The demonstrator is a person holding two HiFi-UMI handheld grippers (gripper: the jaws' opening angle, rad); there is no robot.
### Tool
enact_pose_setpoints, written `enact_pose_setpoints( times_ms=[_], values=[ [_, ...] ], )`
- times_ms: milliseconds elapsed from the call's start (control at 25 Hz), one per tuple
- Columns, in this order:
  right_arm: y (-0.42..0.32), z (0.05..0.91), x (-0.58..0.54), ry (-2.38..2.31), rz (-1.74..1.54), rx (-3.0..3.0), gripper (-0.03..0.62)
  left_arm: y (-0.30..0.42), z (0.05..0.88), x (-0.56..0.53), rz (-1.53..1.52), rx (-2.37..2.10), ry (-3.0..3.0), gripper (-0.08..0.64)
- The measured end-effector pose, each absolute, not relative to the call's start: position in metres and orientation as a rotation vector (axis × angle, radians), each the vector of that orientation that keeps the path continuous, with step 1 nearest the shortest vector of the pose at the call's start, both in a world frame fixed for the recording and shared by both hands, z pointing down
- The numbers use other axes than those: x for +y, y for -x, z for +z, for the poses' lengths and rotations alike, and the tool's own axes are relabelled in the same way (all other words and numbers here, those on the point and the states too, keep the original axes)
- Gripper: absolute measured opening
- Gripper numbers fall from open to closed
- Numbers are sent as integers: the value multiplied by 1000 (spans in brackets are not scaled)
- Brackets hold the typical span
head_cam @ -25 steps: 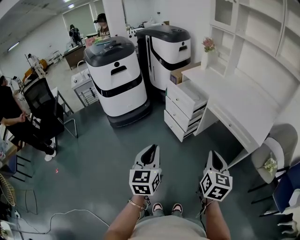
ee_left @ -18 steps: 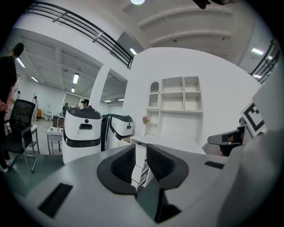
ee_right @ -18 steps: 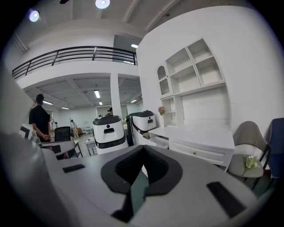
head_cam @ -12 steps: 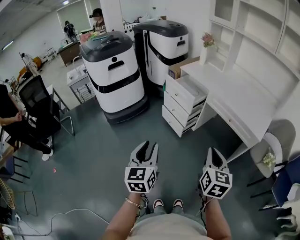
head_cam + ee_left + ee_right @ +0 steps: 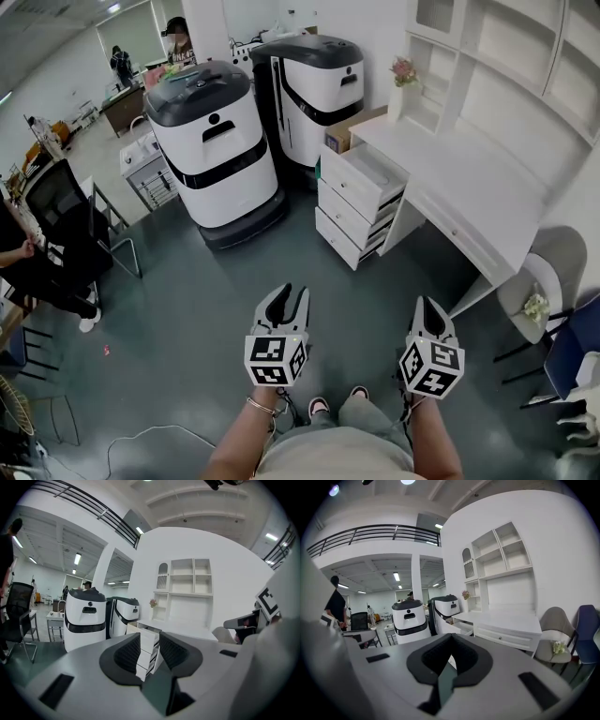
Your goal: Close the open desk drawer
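Standing on a grey floor (image 5: 187, 309), well apart from the white desk (image 5: 487, 187), a person is seen with both grippers held out low in front. The left gripper (image 5: 287, 298) is held with its jaws wide apart, these having just been opening, and nothing is gripped between them; only the distant white three-drawer unit (image 5: 347, 220) is framed in the gap. The right gripper (image 5: 428, 305) is held with its jaws closed together on nothing. The white top drawer (image 5: 367, 176) is seen pulled out of that unit, under the end of the tabletop nearest two white-and-black boxy machines (image 5: 211, 141).
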State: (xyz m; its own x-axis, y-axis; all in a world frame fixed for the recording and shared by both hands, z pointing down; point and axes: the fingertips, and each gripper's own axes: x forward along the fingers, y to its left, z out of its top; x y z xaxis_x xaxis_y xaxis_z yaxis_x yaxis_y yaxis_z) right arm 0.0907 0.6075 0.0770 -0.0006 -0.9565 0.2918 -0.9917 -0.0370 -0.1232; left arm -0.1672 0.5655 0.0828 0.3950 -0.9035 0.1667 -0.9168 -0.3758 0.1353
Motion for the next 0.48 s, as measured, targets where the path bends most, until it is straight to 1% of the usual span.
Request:
enact_pose_setpoints(
  times_ms=[240,480],
  values=[
    [-118,96,592,-2181,529,-2035,6,152,96,539,129,-1589,-2439,137],
    [-143,99,536,-2186,551,-2042,6,129,95,483,143,-1600,-2433,137]
  ],
)
